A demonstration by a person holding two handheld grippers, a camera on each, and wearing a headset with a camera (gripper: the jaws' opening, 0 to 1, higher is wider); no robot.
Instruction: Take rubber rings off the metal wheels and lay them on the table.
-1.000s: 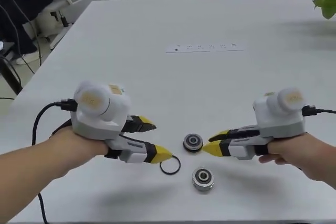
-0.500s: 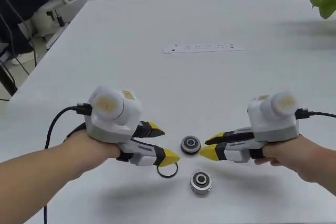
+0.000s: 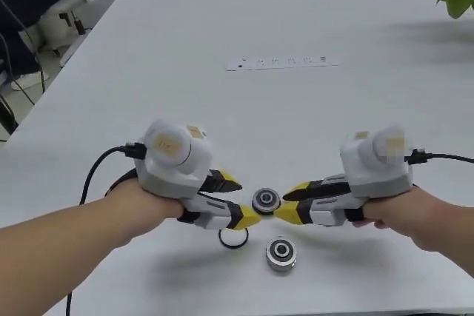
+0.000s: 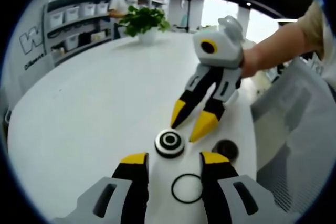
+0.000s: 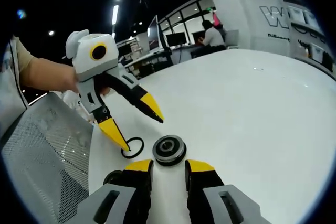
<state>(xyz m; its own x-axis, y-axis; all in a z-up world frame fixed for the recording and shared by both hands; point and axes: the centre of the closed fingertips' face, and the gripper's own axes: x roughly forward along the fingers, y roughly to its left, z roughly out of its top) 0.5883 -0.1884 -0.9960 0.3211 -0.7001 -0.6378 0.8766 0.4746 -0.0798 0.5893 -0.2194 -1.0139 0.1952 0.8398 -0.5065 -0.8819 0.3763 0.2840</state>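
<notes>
Low in the centre of the head view, flat on the white table [image 3: 311, 109]: a wheel [image 3: 266, 200] with a dark rim, hemmed in from both sides. Coming in from the lower left, the left gripper [image 3: 243, 199], jaws released and spread wide, grasping nothing, lower yellow tip just beside the wheel's left edge. Coming in from the lower right, the right gripper [image 3: 290, 201], jaws also parted, though less widely, and empty, lower tip just beside the wheel's right edge. Contact with the wheel: impossible to tell for either tip.

Below the wheel and a little to the right, a second wheel [image 3: 281, 251], paler at the rim. Left of that, just under the left gripper's lower tip, a loose black ring [image 3: 233, 238], flat on the table and apart from both wheels.

In the left gripper view, wheel just past the jaw tips, centred on the gap; ring lower, between the jaws; plant [image 4: 143, 20] at upper left.

In the right gripper view, wheel just ahead of the gap, ring to its left.
</notes>
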